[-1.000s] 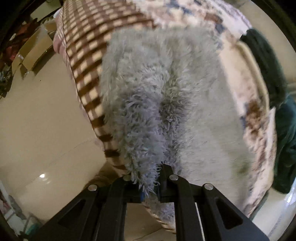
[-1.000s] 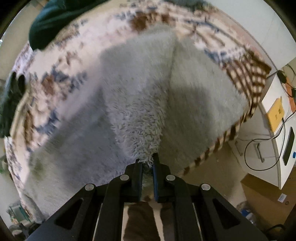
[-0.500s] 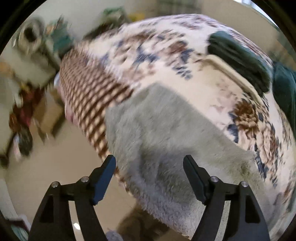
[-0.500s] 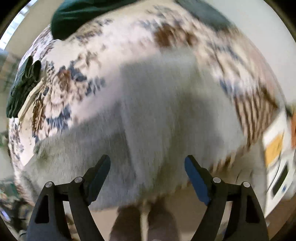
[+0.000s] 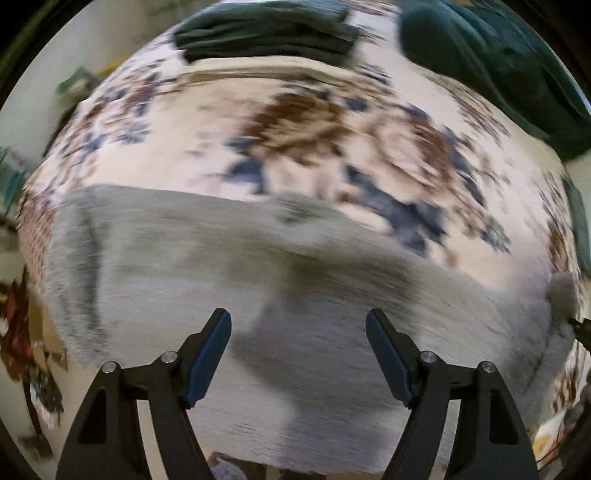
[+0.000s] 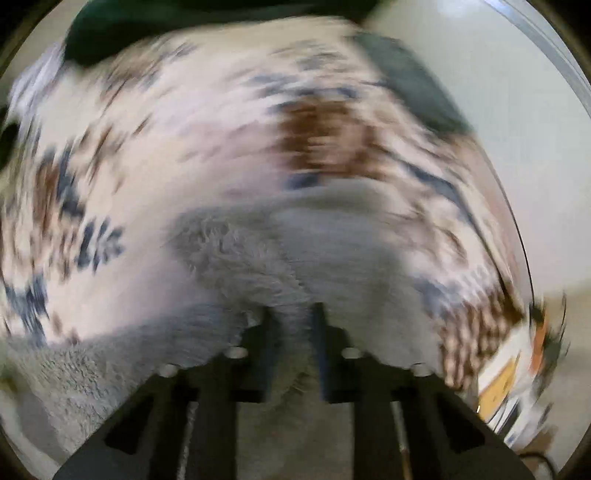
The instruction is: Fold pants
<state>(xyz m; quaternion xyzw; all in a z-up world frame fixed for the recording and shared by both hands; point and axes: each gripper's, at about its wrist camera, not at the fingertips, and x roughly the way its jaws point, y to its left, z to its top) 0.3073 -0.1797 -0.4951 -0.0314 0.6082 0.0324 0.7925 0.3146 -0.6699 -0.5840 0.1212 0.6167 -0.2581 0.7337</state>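
Grey fleece pants [image 5: 258, 258] lie flat across the near edge of a floral bedspread [image 5: 314, 122]; both views are motion-blurred. My left gripper [image 5: 297, 317] hovers above the pants, open, with nothing between its fingers. In the right wrist view the pants [image 6: 229, 254] bunch up into a raised fold. My right gripper [image 6: 292, 314] is closing its jaws on that fold, and the fingers pinch the fleece between them. At the right edge of the left wrist view a lifted tuft of the pants [image 5: 561, 291] shows.
Folded dark green clothes [image 5: 266, 33] and a loose dark green heap [image 5: 498, 62] lie at the far side of the bed. The bedspread's checked border [image 5: 33, 229] hangs over the left edge. A white unit with a yellow label [image 6: 498, 391] stands right of the bed.
Both grippers let go of the pants and opened wide. The left one swung across and rolled, staying open. The right one moved sideways and closed again on a fold of the fleece.
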